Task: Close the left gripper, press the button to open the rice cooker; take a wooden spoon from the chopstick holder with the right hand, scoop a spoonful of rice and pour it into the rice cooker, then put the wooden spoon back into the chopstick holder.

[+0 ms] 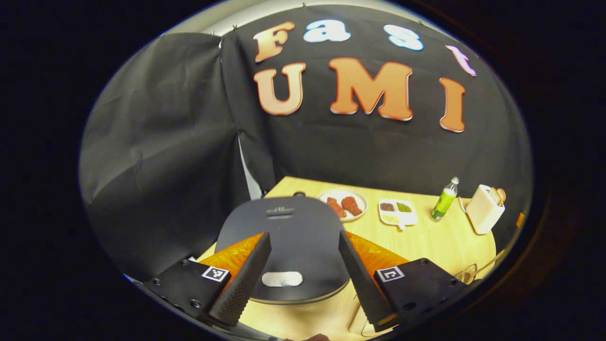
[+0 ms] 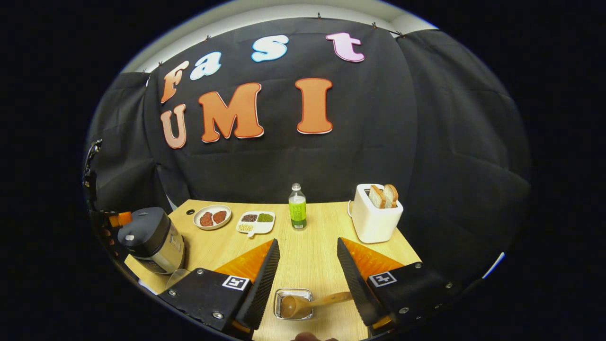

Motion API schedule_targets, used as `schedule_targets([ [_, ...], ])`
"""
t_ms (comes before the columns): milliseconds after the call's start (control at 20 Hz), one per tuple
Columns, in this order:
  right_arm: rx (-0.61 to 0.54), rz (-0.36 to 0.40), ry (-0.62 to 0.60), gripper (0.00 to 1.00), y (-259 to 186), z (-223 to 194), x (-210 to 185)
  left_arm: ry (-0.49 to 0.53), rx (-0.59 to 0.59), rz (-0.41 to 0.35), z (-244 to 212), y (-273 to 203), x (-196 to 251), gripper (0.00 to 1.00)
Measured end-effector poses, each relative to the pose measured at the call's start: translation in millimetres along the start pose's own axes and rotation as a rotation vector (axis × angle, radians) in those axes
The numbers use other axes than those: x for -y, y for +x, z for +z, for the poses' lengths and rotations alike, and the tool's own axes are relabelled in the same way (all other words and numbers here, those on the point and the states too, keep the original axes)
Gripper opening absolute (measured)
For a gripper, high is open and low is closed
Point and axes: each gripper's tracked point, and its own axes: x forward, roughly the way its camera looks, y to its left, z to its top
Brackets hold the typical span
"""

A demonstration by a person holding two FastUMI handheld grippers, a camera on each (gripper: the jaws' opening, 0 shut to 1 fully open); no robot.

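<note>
Left gripper (image 1: pixel 303 279) open, fingers straddling the smooth dark domed rice cooker (image 1: pixel 289 241), lid closed. Right gripper (image 2: pixel 307 279) open above the wooden spoon (image 2: pixel 307 303), which rests in a square metal holder (image 2: pixel 293 303). Behind the spoon: green bottle (image 2: pixel 297 208), white toaster (image 2: pixel 376 218).

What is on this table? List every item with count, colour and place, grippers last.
Rice cooker: one, dark lid shut, pale body, table's left end.
Plate: one, white, two reddish-brown pieces, back left.
Tray: one, white, divided, beside the plate.
Bottle: one, green, upright, back centre.
Toaster: one, white, two bread slices in it, back right.
Holder: one, metal, front edge.
Spoon: one, wooden, bowl in the holder.
Table: one, light wood.
Left gripper: open, above the cooker's lid.
Right gripper: open, above the holder.
</note>
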Motion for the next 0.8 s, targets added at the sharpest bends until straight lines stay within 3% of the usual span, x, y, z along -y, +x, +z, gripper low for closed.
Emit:
schedule_targets([
  [250, 0.039, 0.041, -0.029, 0.77, 6.7, 17.2, -22.2, 0.113, 0.163, -0.112, 48.1, -40.1, 51.5, 0.97],
  [550, 0.09, 0.057, -0.068, 0.77, 8.3, 23.9, -38.1, 0.214, 0.29, -0.147, 86.4, -63.4, 78.0, 1.0],
  [800, 0.075, 0.07, -0.071, 0.77, 9.0, 18.2, -44.7, 0.236, 0.32, -0.179, 95.9, -66.5, 94.3, 1.0],
])
